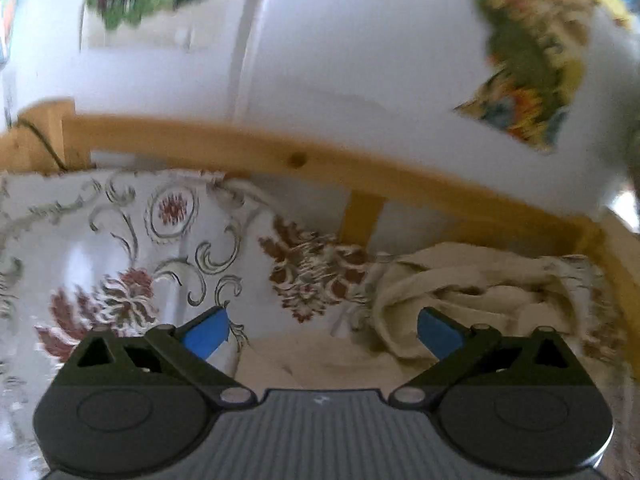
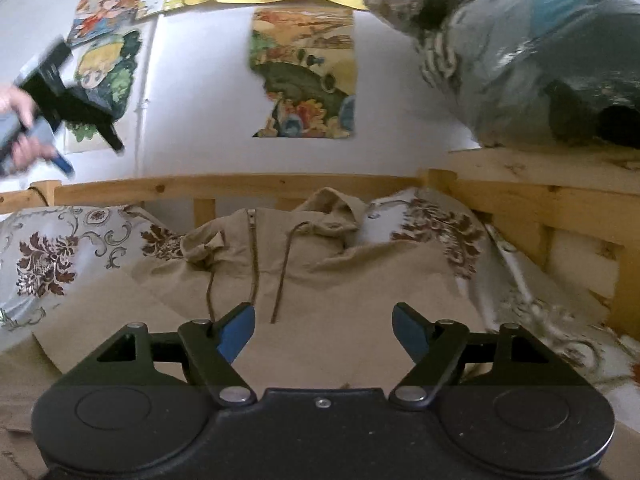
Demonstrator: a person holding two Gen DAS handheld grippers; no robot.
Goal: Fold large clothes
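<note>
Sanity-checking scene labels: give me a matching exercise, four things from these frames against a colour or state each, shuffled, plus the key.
Things:
1. hoodie
2. bed rail
3. right hand-held gripper
4. bedsheet

Descriptions:
A. pale wood
B. beige, zipped, lying spread on the bed
C. white with a brown floral print
D. open, holding nothing, blue pads

Pairs: 1-B, 2-A, 3-D, 4-C

The left camera is blurry. The jacket (image 2: 304, 264) runs off the bottom edge, partly hidden behind the right gripper (image 2: 323, 330).
</note>
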